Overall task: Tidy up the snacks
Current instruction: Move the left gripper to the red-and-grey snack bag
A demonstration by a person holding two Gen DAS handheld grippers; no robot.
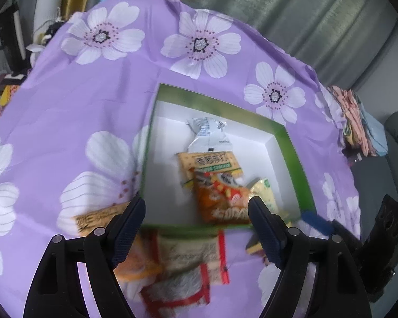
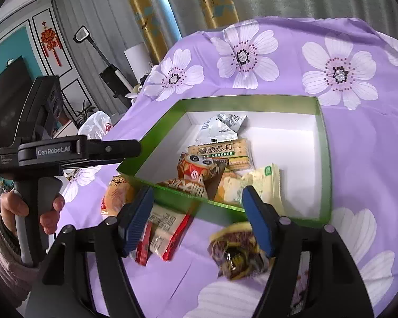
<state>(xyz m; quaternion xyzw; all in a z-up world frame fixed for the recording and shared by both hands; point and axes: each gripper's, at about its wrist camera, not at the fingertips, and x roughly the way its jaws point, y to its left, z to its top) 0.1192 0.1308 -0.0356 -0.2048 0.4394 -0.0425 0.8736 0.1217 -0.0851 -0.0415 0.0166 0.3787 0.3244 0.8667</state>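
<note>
Two wrist views over a tabletop covered by a purple floral cloth [image 2: 331, 159]. The left gripper [image 1: 197, 209] has its fingers [image 1: 131, 225] spread wide, with nothing between them and nothing touched; they hang over the near wall of the green-rimmed box [image 1: 286, 135]. The right gripper [image 2: 199, 206] likewise has its fingers [image 2: 257, 220] spread and empty, poised above the cloth just outside the box's near wall [image 2: 220, 206].

Inside the box, on its white floor, lie a silver-white pouch [image 2: 220, 129] toward the back, a soda cracker pack [image 2: 220, 153] in front of it, an orange snack bag [image 2: 199, 175] overlapping the crackers, and a pale yellow packet [image 2: 257, 182] at the near right.

Outside the box, on the cloth, a red-edged cracker pack [image 2: 164, 228] lies partly behind the right gripper's left finger; a round orange-wrapped bun [image 2: 116, 196] sits beside the box's near left corner; a dark brown and yellow wrapper [image 2: 236, 249] is motion-blurred, its print unreadable. In the left wrist view a tan packet [image 1: 98, 220] lies left of the box, half hidden by a finger, and the packs at the bottom are blurred.

The box's right half and far corners stand bare. A hand [image 2: 34, 209] holds the left gripper's handle at the left of the right wrist view.
</note>
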